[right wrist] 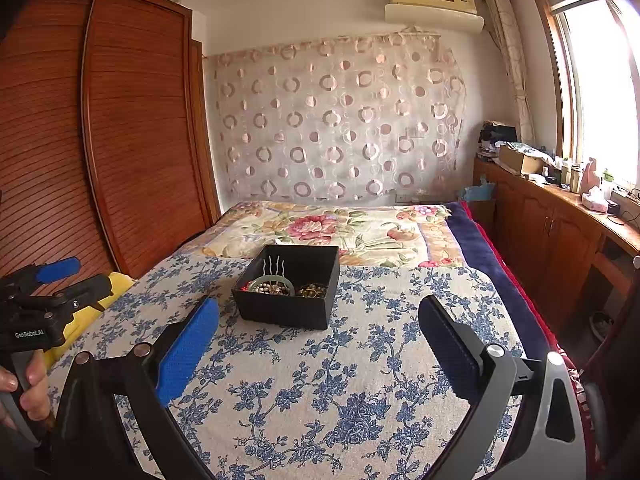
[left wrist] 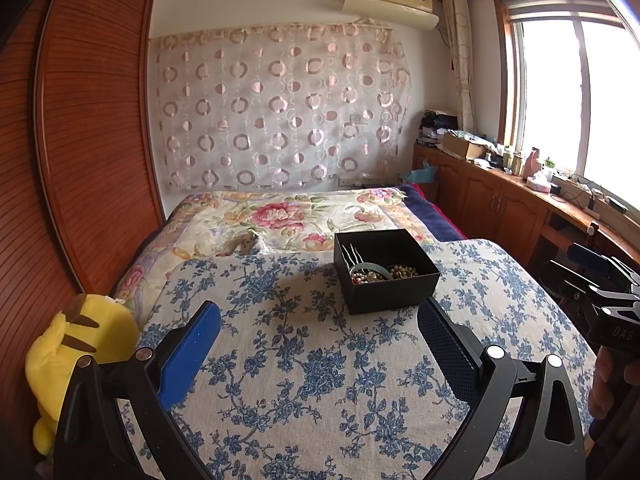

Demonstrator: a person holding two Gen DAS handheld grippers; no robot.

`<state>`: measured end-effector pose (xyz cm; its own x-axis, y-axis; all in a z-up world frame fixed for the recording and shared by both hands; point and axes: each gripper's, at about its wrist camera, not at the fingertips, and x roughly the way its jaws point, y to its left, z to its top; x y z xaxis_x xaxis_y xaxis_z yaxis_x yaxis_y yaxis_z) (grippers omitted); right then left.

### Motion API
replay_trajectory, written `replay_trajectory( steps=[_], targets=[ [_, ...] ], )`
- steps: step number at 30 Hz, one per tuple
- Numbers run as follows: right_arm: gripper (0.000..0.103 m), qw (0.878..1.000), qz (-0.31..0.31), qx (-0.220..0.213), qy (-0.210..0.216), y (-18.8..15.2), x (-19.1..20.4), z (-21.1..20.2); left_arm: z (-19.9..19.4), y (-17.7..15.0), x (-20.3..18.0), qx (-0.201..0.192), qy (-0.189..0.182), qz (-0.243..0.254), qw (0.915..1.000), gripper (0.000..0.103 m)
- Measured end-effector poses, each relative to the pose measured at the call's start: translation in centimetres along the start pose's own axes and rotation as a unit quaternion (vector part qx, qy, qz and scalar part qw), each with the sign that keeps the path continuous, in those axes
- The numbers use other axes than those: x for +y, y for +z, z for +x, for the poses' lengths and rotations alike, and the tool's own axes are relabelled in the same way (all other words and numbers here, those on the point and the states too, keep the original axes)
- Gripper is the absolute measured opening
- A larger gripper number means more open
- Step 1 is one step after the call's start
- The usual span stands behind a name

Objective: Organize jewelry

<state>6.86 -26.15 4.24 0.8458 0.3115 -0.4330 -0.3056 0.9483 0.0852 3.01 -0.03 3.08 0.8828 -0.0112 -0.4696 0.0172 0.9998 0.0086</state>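
Left wrist view: the left gripper (left wrist: 320, 336) fills the lower frame, its fingers (left wrist: 192, 354) spread wide with nothing between them, over a tabletop draped in a blue-flowered cloth (left wrist: 304, 380); the black box (left wrist: 386, 270) stands just above centre, near the cloth's far edge, open-topped, holding a pale green bangle (left wrist: 368, 269), beaded jewelry (left wrist: 366, 277), a brass-coloured cluster (left wrist: 403, 271) and a metal hair pin (left wrist: 350, 254) leaning on its back wall; bare cloth lies between fingers and box; at the right edge the right gripper (left wrist: 600, 300) shows "DAS" on its body; a yellow plush toy (left wrist: 80, 344) sits lower left, seen in full only here.

Right wrist view: the right gripper (right wrist: 318, 338) likewise has its fingers (right wrist: 188, 350) wide apart and empty; the black box (right wrist: 290, 290) sits left of centre, apart from the fingers; at the left edge the left gripper (right wrist: 44, 304) reads "GenRobot.AI", held by a hand (right wrist: 28, 386) seen only here; behind lies the bed (right wrist: 340, 232); the cloth's right edge curves beside it.
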Motion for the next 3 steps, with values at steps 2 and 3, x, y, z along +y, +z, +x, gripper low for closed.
replay_trajectory(
  steps=[2, 3],
  targets=[
    [0.100, 1.000, 0.000, 0.000, 0.000, -0.02, 0.00, -0.01, 0.00, 0.02, 0.00, 0.000, -0.001, 0.001, 1.0000, 0.095],
    [0.100, 1.000, 0.000, 0.000, 0.000, -0.02, -0.02, 0.00, -0.02, -0.07, 0.03, 0.000, -0.001, 0.001, 1.0000, 0.095]
  ],
)
